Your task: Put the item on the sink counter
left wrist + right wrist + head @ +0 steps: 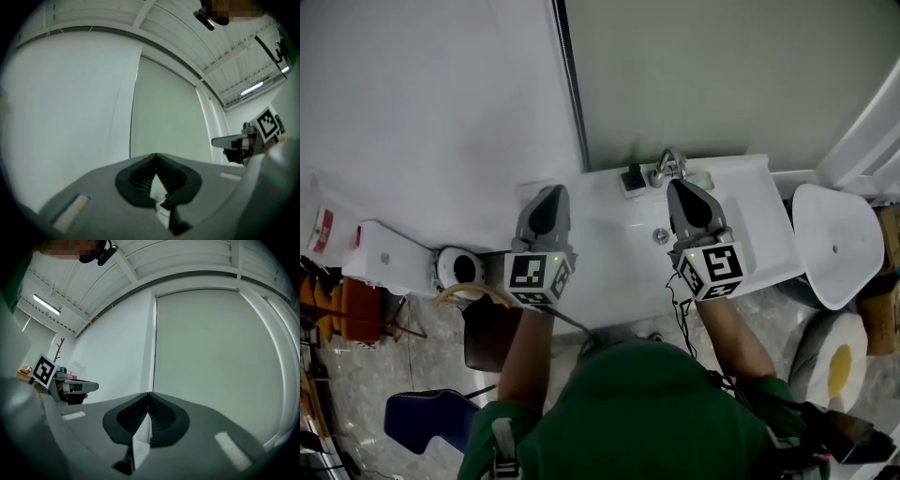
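In the head view a white sink counter (609, 248) with a chrome tap (668, 167) stands against the wall below me. A small dark block (631, 180) lies on the counter just left of the tap. My left gripper (550, 190) hangs over the counter's left end, its jaws together and empty. My right gripper (679, 185) sits just in front of the tap, also shut and holding nothing. In the left gripper view the left gripper (155, 155) shows its pads meeting at the tip against the bare wall. The right gripper (149, 393) looks the same in its own view.
A white round-lidded unit (461, 267) and a brown bin (492, 328) stand on the floor at the left. A blue seat (427, 417) is further down. A white basin-shaped piece (834, 244) and a yellow-and-white cushion (839, 361) lie at the right.
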The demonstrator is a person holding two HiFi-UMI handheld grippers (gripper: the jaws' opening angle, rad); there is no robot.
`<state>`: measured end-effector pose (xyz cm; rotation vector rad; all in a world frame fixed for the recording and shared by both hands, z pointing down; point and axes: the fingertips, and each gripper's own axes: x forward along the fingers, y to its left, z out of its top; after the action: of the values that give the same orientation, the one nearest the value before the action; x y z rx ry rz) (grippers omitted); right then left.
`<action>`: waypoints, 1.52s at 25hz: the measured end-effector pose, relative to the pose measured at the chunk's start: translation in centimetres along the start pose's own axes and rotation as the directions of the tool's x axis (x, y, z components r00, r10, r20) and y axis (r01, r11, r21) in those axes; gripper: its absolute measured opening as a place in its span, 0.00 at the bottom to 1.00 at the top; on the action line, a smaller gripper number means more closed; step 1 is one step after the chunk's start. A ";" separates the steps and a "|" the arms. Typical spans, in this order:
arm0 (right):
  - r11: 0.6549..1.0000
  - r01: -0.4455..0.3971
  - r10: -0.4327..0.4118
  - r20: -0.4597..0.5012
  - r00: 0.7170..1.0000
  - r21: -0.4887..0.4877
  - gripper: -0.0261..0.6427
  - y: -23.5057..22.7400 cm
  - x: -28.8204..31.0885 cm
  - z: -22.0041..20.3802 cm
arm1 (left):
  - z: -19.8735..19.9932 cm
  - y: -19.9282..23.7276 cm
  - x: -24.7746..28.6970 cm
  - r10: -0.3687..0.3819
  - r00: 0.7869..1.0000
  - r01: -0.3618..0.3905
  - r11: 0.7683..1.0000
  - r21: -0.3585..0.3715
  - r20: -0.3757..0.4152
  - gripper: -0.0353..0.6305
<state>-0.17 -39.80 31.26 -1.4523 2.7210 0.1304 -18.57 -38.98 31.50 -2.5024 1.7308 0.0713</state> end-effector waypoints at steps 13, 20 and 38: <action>1.000 0.014 -0.014 0.007 1.000 -0.003 0.04 -1.5 -0.5 0.6 | -0.4 -1.2 1.0 -0.003 1.000 0.003 1.000 0.015 -0.026 0.05; 1.000 0.005 -0.005 0.010 1.000 0.007 0.04 -1.3 -0.4 0.5 | -0.8 -0.7 0.9 0.010 1.000 -0.009 1.000 0.010 -0.029 0.05; 0.999 -0.017 0.017 0.004 1.000 0.044 0.04 -0.1 0.1 0.2 | -1.1 0.6 0.1 0.006 1.000 -0.007 1.000 -0.013 -0.017 0.05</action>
<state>-0.15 -39.91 31.08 -1.4165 2.7160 0.0737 -19.10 -39.37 32.54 -2.5140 1.7507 0.0628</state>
